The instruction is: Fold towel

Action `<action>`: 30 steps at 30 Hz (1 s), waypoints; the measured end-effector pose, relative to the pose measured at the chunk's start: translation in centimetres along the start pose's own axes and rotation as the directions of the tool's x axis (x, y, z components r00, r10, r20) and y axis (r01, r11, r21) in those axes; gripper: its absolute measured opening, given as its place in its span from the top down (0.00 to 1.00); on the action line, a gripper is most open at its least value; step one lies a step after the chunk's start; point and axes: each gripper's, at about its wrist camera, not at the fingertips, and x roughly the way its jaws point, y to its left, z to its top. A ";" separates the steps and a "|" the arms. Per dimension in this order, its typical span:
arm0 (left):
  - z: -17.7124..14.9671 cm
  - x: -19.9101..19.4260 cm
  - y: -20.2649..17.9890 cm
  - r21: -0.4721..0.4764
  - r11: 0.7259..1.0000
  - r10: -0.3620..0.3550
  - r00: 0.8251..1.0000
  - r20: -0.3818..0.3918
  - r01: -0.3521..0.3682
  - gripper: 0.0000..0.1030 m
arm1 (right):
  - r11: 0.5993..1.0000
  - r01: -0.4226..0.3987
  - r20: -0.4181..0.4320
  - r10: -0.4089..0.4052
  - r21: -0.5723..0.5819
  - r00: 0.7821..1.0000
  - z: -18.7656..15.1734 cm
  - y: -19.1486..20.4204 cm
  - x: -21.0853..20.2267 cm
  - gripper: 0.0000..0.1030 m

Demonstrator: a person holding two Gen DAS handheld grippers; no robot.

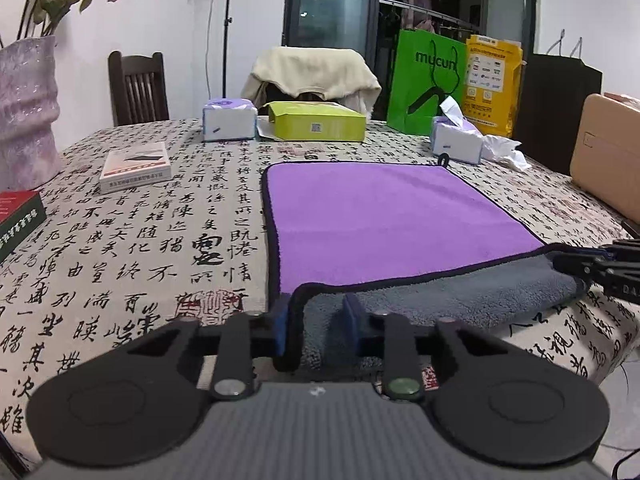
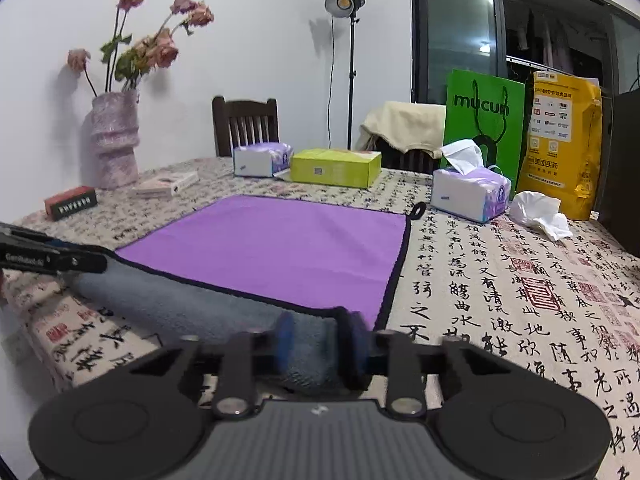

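Towel (image 1: 384, 216), purple on its upper face and grey underneath, is seen in the left wrist view spread flat on the calligraphy-print tablecloth (image 1: 140, 240), with its near edge lifted and curled so that the grey underside is turned toward the camera. The near left corner of that edge is enclosed by the left gripper (image 1: 316, 326): the black hem runs down just inside the left blue pad, and grey cloth fills the space across to the right pad. The fingers are set a moderate way apart with the fabric between them; whether the cloth is actually pinched cannot be told. The gripper is held low and level, pointed along the table toward the far chairs. At the right edge of this view the right gripper (image 1: 576, 266) is seen reaching in sideways, its tips against the other near corner of the towel.

In the right wrist view the towel (image 2: 280, 248) is shown lying to the left of centre, its hanging loop at the far right corner near a tissue box (image 2: 468, 194). The raised near edge forms a grey roll, and its right end is bracketed by the right gripper (image 2: 320, 340), cloth packed between the two blue pads, which stand partly closed around it. The gripper is held low and roughly level. The left gripper (image 2: 96, 262) is seen at the left, at the far end of the roll.
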 end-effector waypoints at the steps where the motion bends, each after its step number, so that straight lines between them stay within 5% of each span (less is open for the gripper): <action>1: 0.0 0.0 -0.1 0.009 1.000 0.003 1.000 -0.004 -0.003 0.80 | 1.000 -0.001 -0.005 0.001 0.003 1.000 0.0 -0.1 0.1 0.90; 8: 0.2 0.4 0.0 0.012 1.000 -0.009 1.000 -0.021 0.009 0.81 | 1.000 -0.005 -0.032 0.006 0.018 0.999 0.1 -0.6 0.4 0.91; 12: 0.3 0.5 -0.1 0.008 0.999 -0.031 0.999 -0.025 0.031 0.94 | 1.000 -0.003 -0.026 0.002 -0.017 1.000 0.0 -0.4 0.5 0.91; 30: 1.9 -0.2 -0.4 0.027 0.999 -0.022 0.999 0.046 0.021 0.95 | 0.997 0.062 0.042 -0.060 -0.055 0.997 1.2 0.5 -0.2 0.96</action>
